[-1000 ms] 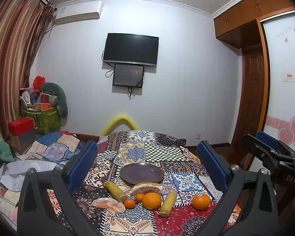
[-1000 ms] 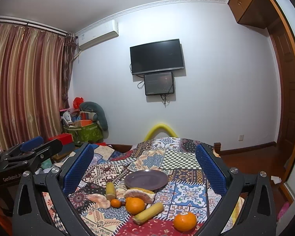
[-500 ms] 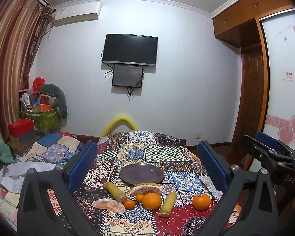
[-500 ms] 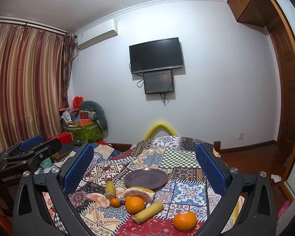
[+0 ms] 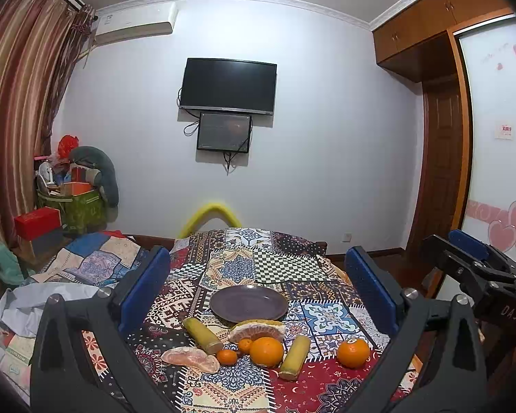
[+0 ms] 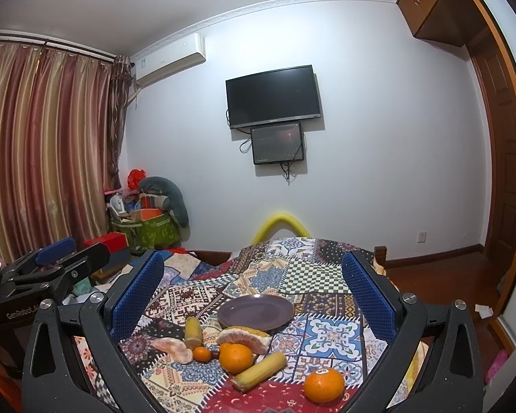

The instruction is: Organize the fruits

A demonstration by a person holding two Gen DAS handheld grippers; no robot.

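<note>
An empty purple plate (image 5: pixel 248 303) (image 6: pixel 255 312) sits on the patchwork tablecloth. In front of it lie a peeled pomelo wedge (image 5: pixel 257 330) (image 6: pixel 243 338), a second pomelo piece (image 5: pixel 190 358) (image 6: pixel 173 348), two yellow banana pieces (image 5: pixel 203 335) (image 5: pixel 295 357), a large orange (image 5: pixel 266 351) (image 6: pixel 236 358), two small tangerines (image 5: pixel 226 357) (image 5: pixel 245 345) and another orange (image 5: pixel 353 352) (image 6: pixel 323 385) at the right. My left gripper (image 5: pixel 257 289) and right gripper (image 6: pixel 253 292) are both open and empty, held above the near table edge, apart from the fruit.
The table (image 5: pixel 292 268) stands against a yellow padded chair back (image 5: pixel 210 215). A bed with quilts (image 5: pixel 86 265) lies left, with boxes and a green bin (image 5: pixel 72 206). A wooden door (image 6: pixel 498 158) is at the right.
</note>
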